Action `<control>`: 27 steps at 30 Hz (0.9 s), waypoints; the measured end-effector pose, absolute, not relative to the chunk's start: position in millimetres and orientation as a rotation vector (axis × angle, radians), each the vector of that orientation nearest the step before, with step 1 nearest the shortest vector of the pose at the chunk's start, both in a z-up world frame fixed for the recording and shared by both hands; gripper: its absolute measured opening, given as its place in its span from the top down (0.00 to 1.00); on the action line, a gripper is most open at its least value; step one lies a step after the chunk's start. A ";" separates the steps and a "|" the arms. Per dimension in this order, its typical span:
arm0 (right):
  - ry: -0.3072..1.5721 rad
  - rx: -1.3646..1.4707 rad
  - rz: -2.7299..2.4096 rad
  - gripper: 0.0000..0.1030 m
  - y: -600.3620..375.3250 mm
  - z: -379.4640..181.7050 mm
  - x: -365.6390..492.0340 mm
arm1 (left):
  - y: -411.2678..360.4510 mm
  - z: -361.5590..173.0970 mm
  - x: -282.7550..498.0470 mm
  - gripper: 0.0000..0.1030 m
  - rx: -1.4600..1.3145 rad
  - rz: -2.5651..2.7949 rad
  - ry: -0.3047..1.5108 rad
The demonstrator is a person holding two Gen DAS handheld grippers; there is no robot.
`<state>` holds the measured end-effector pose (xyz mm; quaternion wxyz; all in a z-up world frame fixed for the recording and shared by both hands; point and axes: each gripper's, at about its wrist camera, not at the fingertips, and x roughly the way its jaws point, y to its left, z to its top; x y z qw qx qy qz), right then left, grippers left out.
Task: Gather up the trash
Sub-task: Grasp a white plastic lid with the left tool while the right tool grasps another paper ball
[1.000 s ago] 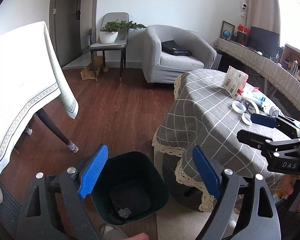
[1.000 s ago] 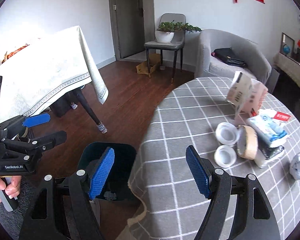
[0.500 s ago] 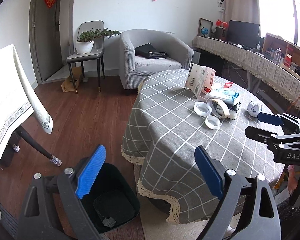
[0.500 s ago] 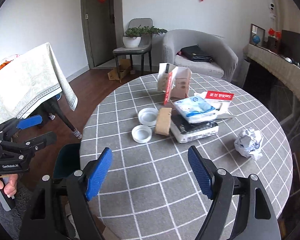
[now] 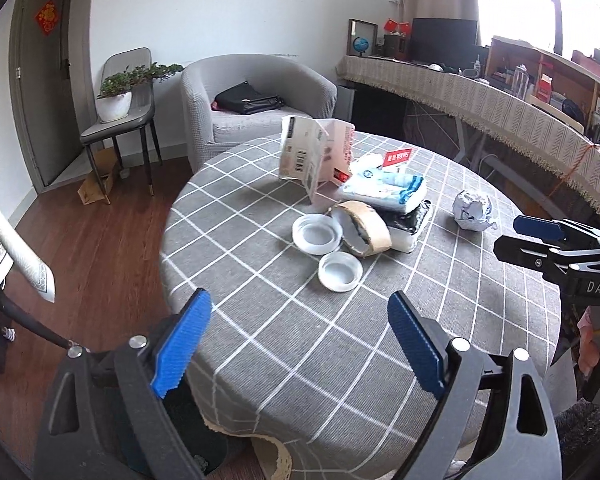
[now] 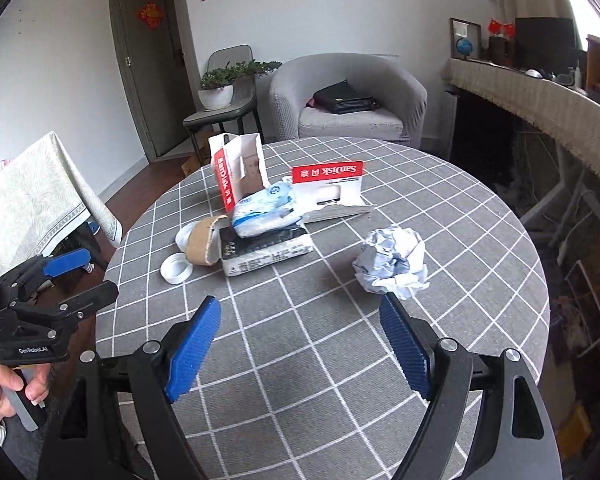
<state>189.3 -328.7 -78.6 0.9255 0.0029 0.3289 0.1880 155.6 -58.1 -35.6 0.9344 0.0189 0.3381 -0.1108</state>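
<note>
A round table with a grey checked cloth point(image 6: 300, 400) carries the trash. A crumpled paper ball point(image 6: 392, 262) lies just beyond my right gripper point(image 6: 299, 300), whose jaws are opening with nothing between them. To its left lie a black-and-white packet point(image 6: 266, 252), a tissue pack point(image 6: 264, 210), a tape roll point(image 5: 364, 228), two white lids point(image 5: 318, 234) and torn red-and-white card packaging point(image 6: 328, 174). My left gripper point(image 5: 298, 296) hovers over the table's near edge, wide and closing slightly, empty. The dark bin point(image 5: 216, 450) shows on the floor below it.
A grey armchair point(image 6: 352, 96) with a black bag and a chair holding a potted plant point(image 6: 220, 92) stand behind the table. A white-clothed table point(image 6: 40, 196) is at the left, a long cloth-covered counter point(image 5: 480, 96) at the right. Wooden floor point(image 5: 100, 240) lies between.
Both grippers have swung from over the bin and floor to over the tabletop. The bin has slid to the bottom edge of the left view. The right jaws have widened.
</note>
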 end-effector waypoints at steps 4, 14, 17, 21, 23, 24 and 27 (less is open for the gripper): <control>0.674 0.013 0.373 0.20 -344.5 -76.3 197.3 | -78.1 -43.4 171.2 0.24 0.072 -0.253 0.731; 0.686 -0.021 0.405 0.20 -353.6 -78.6 213.2 | -85.8 -55.0 190.4 0.42 0.062 -0.242 0.792; 0.688 -0.053 0.408 0.20 -352.5 -80.9 215.1 | -86.4 -56.9 194.3 0.45 0.061 -0.242 0.801; 0.700 -0.064 0.404 0.20 -354.4 -83.7 221.6 | -88.5 -57.1 197.5 0.49 0.065 -0.234 0.799; 0.699 -0.056 0.405 0.20 -356.3 -83.6 223.8 | -88.6 -56.9 199.9 0.52 0.061 -0.227 0.797; 0.695 -0.053 0.407 0.20 -356.8 -82.7 224.6 | -88.2 -56.5 200.6 0.54 0.055 -0.225 0.796; 0.689 -0.053 0.406 0.20 -354.8 -80.6 228.0 | -87.9 -56.3 200.0 0.59 0.053 -0.221 0.788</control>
